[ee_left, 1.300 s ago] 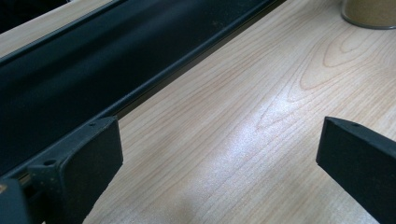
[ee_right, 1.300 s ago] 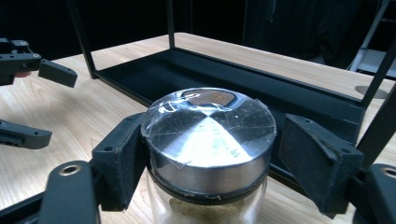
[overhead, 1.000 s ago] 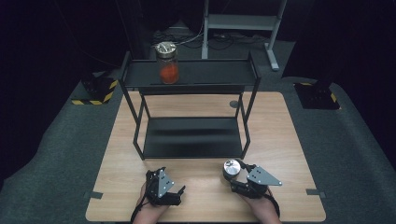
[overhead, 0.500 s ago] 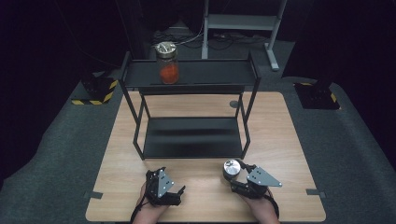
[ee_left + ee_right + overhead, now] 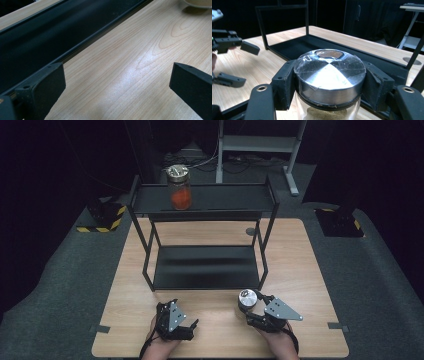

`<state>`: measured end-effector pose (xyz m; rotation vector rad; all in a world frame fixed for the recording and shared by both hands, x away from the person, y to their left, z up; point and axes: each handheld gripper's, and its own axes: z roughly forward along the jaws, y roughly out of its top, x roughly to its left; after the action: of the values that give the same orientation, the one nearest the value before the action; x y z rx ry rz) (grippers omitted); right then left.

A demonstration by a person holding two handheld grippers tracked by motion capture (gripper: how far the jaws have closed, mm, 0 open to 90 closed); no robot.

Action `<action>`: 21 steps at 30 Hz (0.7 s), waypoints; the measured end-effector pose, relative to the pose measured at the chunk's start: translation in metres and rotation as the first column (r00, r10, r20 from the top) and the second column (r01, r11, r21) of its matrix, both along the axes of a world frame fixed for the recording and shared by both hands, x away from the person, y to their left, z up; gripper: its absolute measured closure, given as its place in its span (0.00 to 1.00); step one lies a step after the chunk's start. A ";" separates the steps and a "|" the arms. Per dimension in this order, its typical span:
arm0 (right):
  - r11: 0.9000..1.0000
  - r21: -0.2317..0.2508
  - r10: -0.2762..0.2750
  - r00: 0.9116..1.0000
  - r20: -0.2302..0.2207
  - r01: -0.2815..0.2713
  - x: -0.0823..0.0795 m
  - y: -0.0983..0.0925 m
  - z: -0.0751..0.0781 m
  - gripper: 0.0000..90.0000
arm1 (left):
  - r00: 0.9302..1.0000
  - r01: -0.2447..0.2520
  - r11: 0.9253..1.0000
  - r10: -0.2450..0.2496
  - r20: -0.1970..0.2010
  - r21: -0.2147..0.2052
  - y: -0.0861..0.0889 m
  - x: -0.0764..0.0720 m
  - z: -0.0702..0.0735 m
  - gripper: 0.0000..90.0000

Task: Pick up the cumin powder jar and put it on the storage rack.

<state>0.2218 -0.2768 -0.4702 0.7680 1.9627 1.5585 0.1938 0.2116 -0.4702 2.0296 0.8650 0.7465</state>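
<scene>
A glass jar with a silver lid stands on the wooden table in front of the black two-level rack. My right gripper is shut on it, its pads pressing both sides of the lid; brownish contents show below. My left gripper rests low at the front left, jaws open with nothing between them, and bare wood under them. From the right gripper view it shows open at the left. A second jar with orange contents stands on the rack's top shelf.
The rack's lower shelf lies dark just beyond both grippers, its front rail close to the left jaw. A round hole sits in the table behind the rack. Dark floor and metal stand legs lie beyond.
</scene>
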 end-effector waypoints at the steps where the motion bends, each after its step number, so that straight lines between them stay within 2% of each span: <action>1: 1.000 0.001 0.003 1.000 0.002 -0.003 0.000 0.000 0.002 0.38 | 1.000 0.001 1.000 -0.001 0.001 0.000 0.000 0.000 0.000 0.01; 9: 1.000 0.002 0.019 1.000 0.014 -0.019 0.003 0.003 0.020 0.38 | 1.000 0.003 1.000 -0.003 -0.001 0.007 -0.001 0.000 0.000 0.01; 12: 1.000 0.021 0.017 1.000 0.012 -0.018 0.005 0.004 0.026 0.38 | 1.000 0.006 1.000 -0.006 0.000 0.007 -0.001 0.000 0.000 0.01; 21: 0.999 0.038 0.024 0.999 0.021 -0.025 0.014 0.012 0.048 0.38 | 1.000 0.013 1.000 -0.013 0.003 0.011 -0.001 0.000 0.000 0.01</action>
<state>0.2357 -0.2649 -0.4224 0.7427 1.9394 1.6164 0.1940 0.2111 -0.4702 2.0409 0.8471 0.7487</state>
